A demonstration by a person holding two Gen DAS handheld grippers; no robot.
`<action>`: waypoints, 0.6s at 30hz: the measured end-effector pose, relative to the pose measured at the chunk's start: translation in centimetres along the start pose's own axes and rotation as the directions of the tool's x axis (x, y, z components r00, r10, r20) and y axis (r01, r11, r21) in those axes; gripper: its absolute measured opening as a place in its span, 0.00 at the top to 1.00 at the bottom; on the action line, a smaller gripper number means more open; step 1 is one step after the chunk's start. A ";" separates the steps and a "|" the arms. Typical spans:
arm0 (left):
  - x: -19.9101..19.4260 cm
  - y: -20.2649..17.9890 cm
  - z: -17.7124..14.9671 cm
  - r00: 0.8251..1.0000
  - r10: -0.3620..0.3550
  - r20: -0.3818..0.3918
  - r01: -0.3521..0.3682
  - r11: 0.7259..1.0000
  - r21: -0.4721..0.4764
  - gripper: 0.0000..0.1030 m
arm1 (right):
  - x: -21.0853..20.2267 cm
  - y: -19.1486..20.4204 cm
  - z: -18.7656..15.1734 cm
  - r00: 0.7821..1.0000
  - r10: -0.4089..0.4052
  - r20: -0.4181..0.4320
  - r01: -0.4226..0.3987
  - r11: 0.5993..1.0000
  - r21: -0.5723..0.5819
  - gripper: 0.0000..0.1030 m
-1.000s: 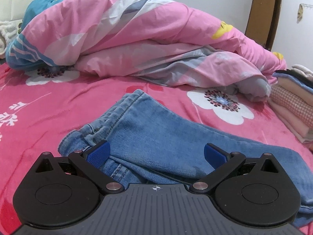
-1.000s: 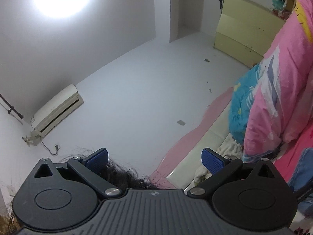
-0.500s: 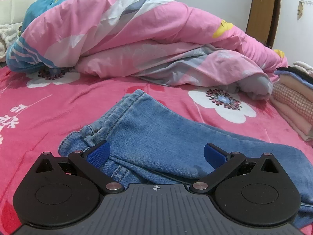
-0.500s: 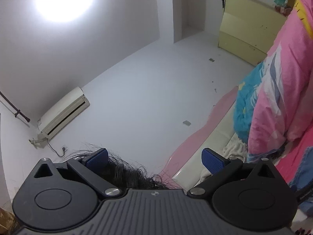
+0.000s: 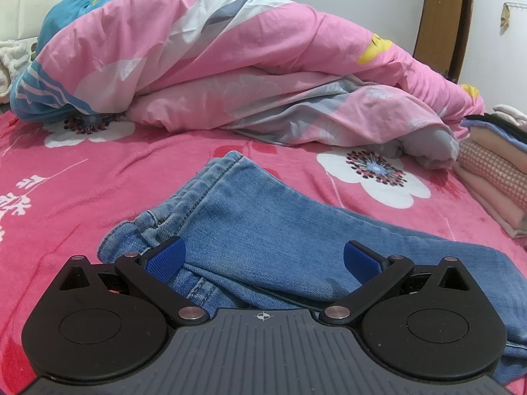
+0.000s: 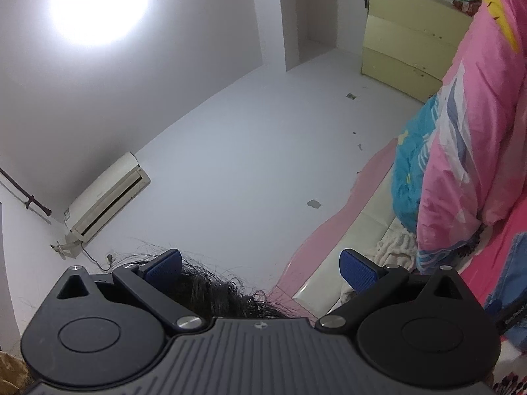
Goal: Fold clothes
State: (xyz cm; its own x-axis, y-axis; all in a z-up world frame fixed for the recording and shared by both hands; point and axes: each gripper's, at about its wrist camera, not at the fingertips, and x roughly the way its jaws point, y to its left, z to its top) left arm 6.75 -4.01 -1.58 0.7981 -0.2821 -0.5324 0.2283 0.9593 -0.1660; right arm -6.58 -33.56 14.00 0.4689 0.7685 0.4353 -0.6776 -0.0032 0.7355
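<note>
My left tool (image 5: pixel 262 258) sits low over the bed, its two blue pads spread wide with nothing between them. The jeans (image 5: pixel 270 230) lie flat on the pink flowered blanket (image 5: pixel 75 191) straight ahead, filling the view from about 9 o'clock across to 4 o'clock. Their waistband end is bunched just beside my left pad (image 5: pixel 164 260), and one folded edge runs up toward 12 o'clock. I cannot tell whether either pad touches the denim; they look to be just above it.

Beyond the jeans, at 12 o'clock, a pink, white and blue quilt (image 5: pixel 230 65) is heaped across the bed. At 3 o'clock a stack of folded clothes (image 5: pixel 494 177) rests on the blanket, well apart from the jeans. A brown door (image 5: pixel 443 23) stands at 2 o'clock.

My right tool (image 6: pixel 262 263) points up at the ceiling, pads spread wide and holding nothing. Dark hair (image 6: pixel 210 293) of a person shows between the pads at 6 o'clock. A ceiling light (image 6: pixel 98 3) glares at 11 o'clock, an air conditioner (image 6: pixel 105 197) hangs on the wall at 9 o'clock, and a pale yellow wardrobe (image 6: pixel 405 42) sits at 1 o'clock. In this view the quilt (image 6: pixel 467 131) fills 3 o'clock, and a sliver of the jeans (image 6: pixel 517 273) shows at 4 o'clock.
</note>
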 end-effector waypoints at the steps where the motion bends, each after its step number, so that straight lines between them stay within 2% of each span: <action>1: 0.0 0.0 0.0 1.000 0.001 0.000 -0.001 1.000 0.001 0.00 | -0.1 -0.1 0.0 1.000 0.001 0.000 -0.001 1.000 0.003 0.00; 4: 0.0 0.0 0.0 1.000 0.002 0.000 -0.002 1.000 0.003 0.00 | -1.4 -0.2 0.4 0.999 -0.043 0.012 0.043 0.999 -0.022 0.00; 6: 0.0 0.0 0.0 1.000 0.000 0.000 0.000 1.000 0.002 0.00 | -3.5 -0.2 1.2 0.990 -0.129 0.057 0.133 0.989 -0.068 0.00; 8: 0.0 0.0 0.0 1.000 -0.002 0.001 0.002 1.000 0.001 0.00 | -6.9 -0.3 2.0 0.946 -0.281 0.161 0.302 0.946 -0.120 0.00; 9: 0.0 0.0 0.1 1.000 -0.003 0.001 0.003 1.000 0.000 0.00 | -8.6 -0.4 2.3 0.904 -0.377 0.202 0.408 0.902 -0.144 0.00; 10: 0.1 0.0 0.1 1.000 -0.003 0.001 0.003 1.000 0.000 0.00 | -9.9 -0.6 2.5 0.832 -0.508 0.223 0.545 0.823 -0.158 0.00; 12: 0.1 0.0 0.1 1.000 -0.004 0.002 0.004 1.000 0.002 0.00 | -12.4 -1.1 2.4 0.638 -0.724 0.263 0.770 0.614 -0.176 0.00; 15: 0.0 0.0 0.1 1.000 -0.005 0.002 0.005 1.000 0.006 0.00 | -15.4 -2.4 1.0 0.414 -0.871 0.264 0.906 0.365 -0.214 0.00; 16: 0.0 0.0 0.1 1.000 -0.004 0.002 0.004 1.000 0.007 0.00 | -16.1 -3.0 0.5 0.367 -0.897 0.248 0.925 0.323 -0.199 0.00; 18: 0.0 -0.1 0.0 1.000 -0.001 0.002 0.001 1.000 0.009 0.00 | -17.5 -4.3 -0.2 0.323 -0.926 0.194 0.943 0.299 -0.145 0.00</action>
State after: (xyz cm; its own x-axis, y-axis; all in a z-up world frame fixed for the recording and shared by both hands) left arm 6.70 -4.10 -1.51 0.7991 -0.2831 -0.5303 0.2342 0.9591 -0.1590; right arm -11.98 -46.84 3.14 0.8891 0.1272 -0.4396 0.1578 0.8165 0.5554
